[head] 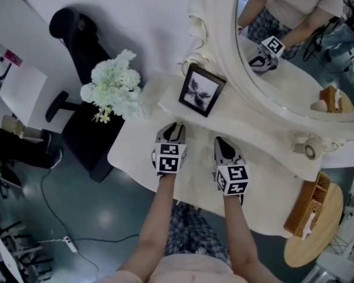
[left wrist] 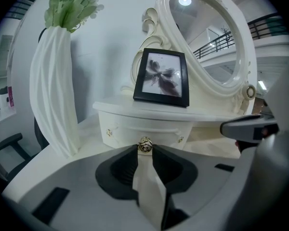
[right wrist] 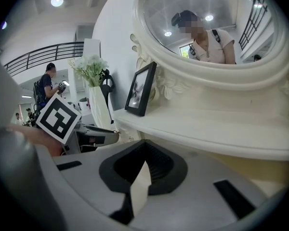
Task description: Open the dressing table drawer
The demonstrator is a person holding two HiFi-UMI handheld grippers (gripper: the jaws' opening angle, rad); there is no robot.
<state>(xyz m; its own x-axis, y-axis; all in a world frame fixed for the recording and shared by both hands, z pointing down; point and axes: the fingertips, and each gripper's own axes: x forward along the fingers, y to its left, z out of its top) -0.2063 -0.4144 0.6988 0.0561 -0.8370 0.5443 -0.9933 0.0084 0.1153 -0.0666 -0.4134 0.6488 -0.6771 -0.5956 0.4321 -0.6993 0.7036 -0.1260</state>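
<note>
The white dressing table (head: 135,152) has a small curved drawer (left wrist: 135,128) under its raised shelf, with a gold knob (left wrist: 144,146) at its middle. My left gripper (left wrist: 144,149) (head: 176,127) points at the drawer front, and its dark jaw tips sit close on either side of that knob, gripping it. My right gripper (head: 222,141) (right wrist: 142,144) rests just to the right over the tabletop, below the shelf edge, its jaws together with nothing between them. From the left gripper view, the right gripper's side (left wrist: 250,128) shows at the right edge.
A black picture frame (head: 202,89) stands on the shelf above the drawer. A white vase of pale flowers (head: 113,90) is at the table's left end. The oval mirror (head: 295,52) rises behind. A black chair (head: 76,37) and a round side table with a wicker holder (head: 307,205) flank the table.
</note>
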